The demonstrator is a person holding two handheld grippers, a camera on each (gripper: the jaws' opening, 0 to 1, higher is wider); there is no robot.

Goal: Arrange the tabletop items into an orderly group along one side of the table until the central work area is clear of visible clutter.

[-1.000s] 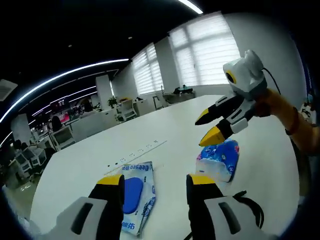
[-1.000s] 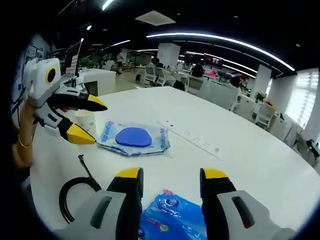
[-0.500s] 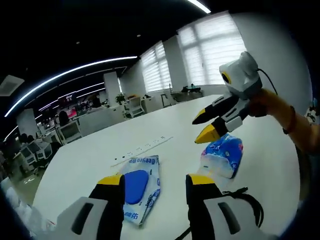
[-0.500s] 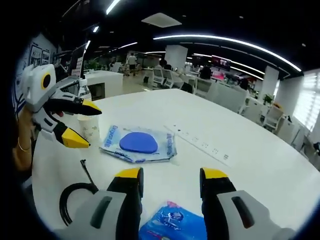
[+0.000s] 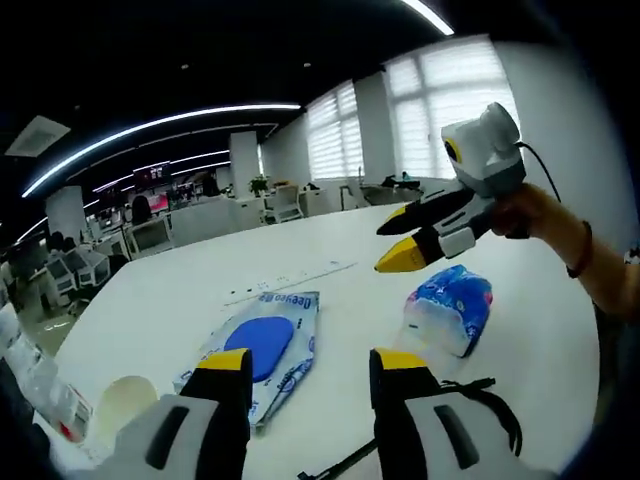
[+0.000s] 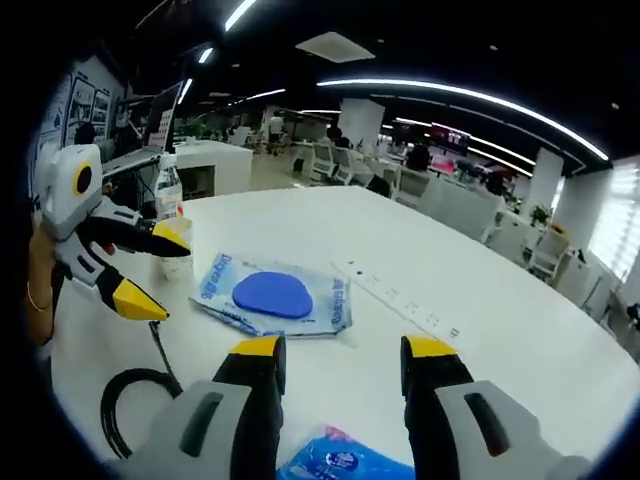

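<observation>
A clear packet with a blue oval pad (image 5: pixel 258 349) (image 6: pixel 272 296) lies flat on the white table (image 5: pixel 340 290) (image 6: pixel 400 250). To its right in the left gripper view rests a blue and white tissue pack (image 5: pixel 448 309), whose top edge shows between the jaws in the right gripper view (image 6: pixel 345 466). A black coiled cable (image 5: pixel 480 410) (image 6: pixel 125 395) lies near the table edge. A paper cup (image 5: pixel 125 405) (image 6: pixel 172 240) stands at the left. My left gripper (image 5: pixel 312 362) is open above the table, empty. My right gripper (image 6: pixel 342 351) is open too, hovering over the tissue pack, also seen in the left gripper view (image 5: pixel 398 240).
A plastic water bottle (image 6: pixel 168 190) stands behind the cup. A power strip slot (image 6: pixel 395 295) (image 5: pixel 285 285) runs along the table's middle. Office desks and chairs (image 6: pixel 440 190) fill the background, windows with blinds (image 5: pixel 440 110) beyond. A hand (image 5: pixel 545 215) holds the right gripper.
Both views have swung and pulled back: the cup now shows in the left gripper view, and the bottle in the right. The items on the table have stayed put.
</observation>
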